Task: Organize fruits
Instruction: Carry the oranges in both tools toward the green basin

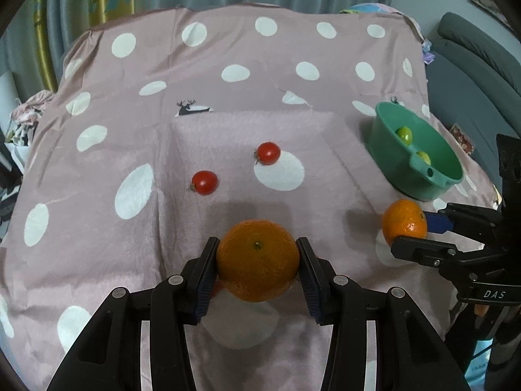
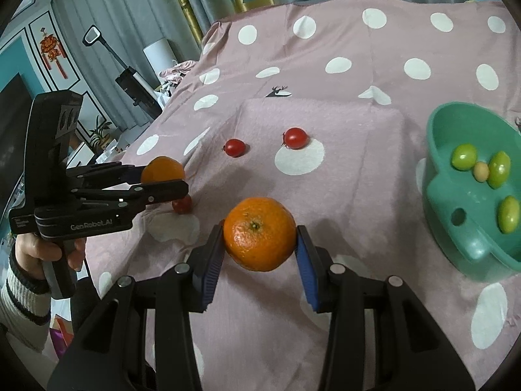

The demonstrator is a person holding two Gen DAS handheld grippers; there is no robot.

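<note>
In the left wrist view my left gripper point(image 1: 257, 244) is shut on a large orange point(image 1: 257, 267), lifted just above the pink dotted cloth point(image 1: 97, 228). My right gripper point(image 2: 259, 229) is shut on a second orange point(image 2: 259, 244). Each view shows the other gripper from the side: the right gripper point(image 1: 411, 232) with its orange point(image 1: 402, 220), the left gripper point(image 2: 164, 180) with its orange point(image 2: 162, 167). Two cherry tomatoes point(image 1: 204, 182) point(image 1: 268, 153) lie on the cloth ahead. A third tomato point(image 2: 182, 204) lies under the left gripper. A green bowl point(image 2: 433, 195) at the right holds three green fruits point(image 2: 464, 156) and a small beige one.
The cloth-covered surface drops off at its left and far edges. Curtains hang behind it. A grey seat point(image 1: 472, 65) stands past the right edge, close to the bowl point(image 1: 387, 143). A person's hand point(image 2: 42, 247) in a striped sleeve grips the left tool's handle.
</note>
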